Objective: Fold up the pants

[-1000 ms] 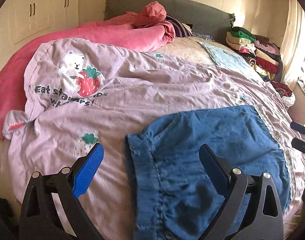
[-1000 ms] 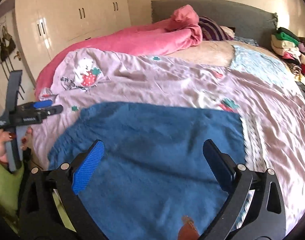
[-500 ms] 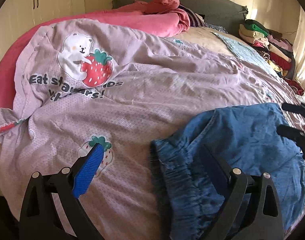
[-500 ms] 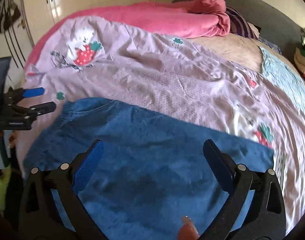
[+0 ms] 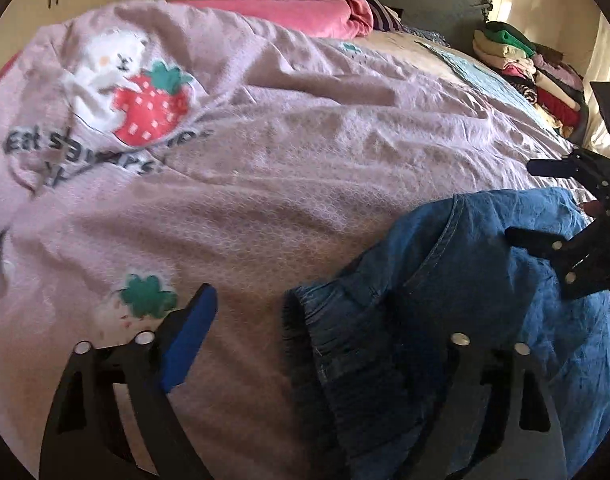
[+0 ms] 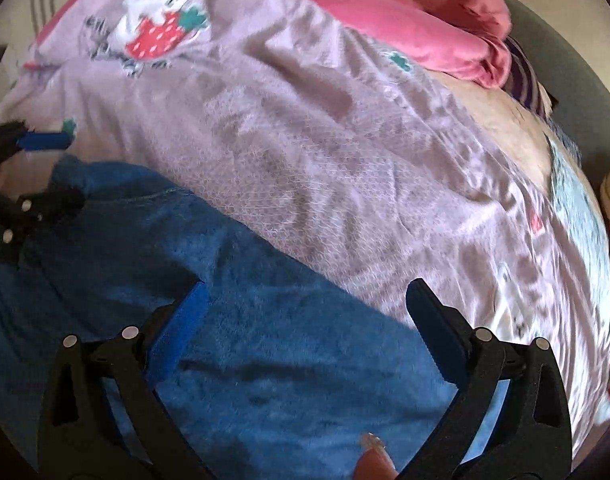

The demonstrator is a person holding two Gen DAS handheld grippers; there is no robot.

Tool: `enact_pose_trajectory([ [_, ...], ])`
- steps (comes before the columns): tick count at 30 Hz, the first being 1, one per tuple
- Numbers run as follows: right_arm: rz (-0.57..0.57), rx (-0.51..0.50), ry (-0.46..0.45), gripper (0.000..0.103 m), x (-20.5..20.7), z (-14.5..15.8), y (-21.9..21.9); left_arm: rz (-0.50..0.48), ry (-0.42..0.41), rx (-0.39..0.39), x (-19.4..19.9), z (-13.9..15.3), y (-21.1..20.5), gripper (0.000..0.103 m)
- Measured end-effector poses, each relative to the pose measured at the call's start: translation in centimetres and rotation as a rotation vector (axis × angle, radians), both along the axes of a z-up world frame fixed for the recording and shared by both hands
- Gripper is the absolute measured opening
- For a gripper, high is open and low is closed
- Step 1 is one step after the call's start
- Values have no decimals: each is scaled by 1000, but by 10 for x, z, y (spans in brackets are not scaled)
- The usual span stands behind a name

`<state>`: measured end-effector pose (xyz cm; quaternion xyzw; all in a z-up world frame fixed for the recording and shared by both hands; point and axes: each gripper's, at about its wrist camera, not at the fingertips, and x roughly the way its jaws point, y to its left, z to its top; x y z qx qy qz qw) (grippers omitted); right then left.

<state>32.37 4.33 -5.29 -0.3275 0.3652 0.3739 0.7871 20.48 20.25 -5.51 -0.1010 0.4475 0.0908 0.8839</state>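
**Both grippers over the blue pants on the bed**

The blue denim pants [image 5: 485,280] lie crumpled on a lilac quilt [image 5: 285,160] that covers the bed. In the left wrist view the gathered waistband edge of the pants lies between the fingers of the left gripper [image 5: 305,320], nearer the right-hand finger, which stands over the denim, while the blue-padded left-hand finger stands over bare quilt beside the pants. The jaws of this gripper are closing, still apart, with the pants' edge in the gap; no pad is seen pressing on the cloth.

In the right wrist view the right gripper [image 6: 309,300] hangs over the far edge of the pants. Its jaws stand wide apart: the blue-padded finger is above the denim, the other finger is above the line where the pants meet the quilt. Whether the tips touch the cloth cannot be told. A fingertip [image 6: 373,464] of the person shows at the bottom edge.

Beyond the pants, on the quilt, is a bear-and-strawberry print [image 5: 133,88]; further still lies a pink blanket [image 5: 305,8], and a stack of folded clothes [image 5: 525,68] sits at the bed's far right side.
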Motion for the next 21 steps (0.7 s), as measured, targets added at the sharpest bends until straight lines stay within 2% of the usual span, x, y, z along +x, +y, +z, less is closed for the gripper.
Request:
enact_pose_trajectory([
  [3, 53, -26, 2, 86, -1, -3, 9, -30, -15, -24, 2, -4, -1, 55],
  [4, 70, -31, 5, 82, -1, -4, 11, -47, -32, -51, 1, -3, -2, 40],
  [8, 139, -60, 1, 71, -4, -4, 22, -56, -65, -26, -4, 6, -7, 35],
  [14, 163, -67, 3, 58, -9, -9, 26, -82, -139, -12, -20, 30, -14, 33],
  [15, 161, -51, 19, 52, -10, -9, 25, -89, -145, -4, -22, 32, -17, 33],
  [16, 163, -39, 33, 41, -12, -9, 25, -94, -146, 1, -24, 34, -18, 32],
  [18, 168, -16, 39, 27, -21, -9, 24, -99, -147, 20, -26, 36, -20, 32],
  [21, 147, 24, 34, 9, -34, -3, 19, -94, -151, 19, -28, 37, -16, 32],
])
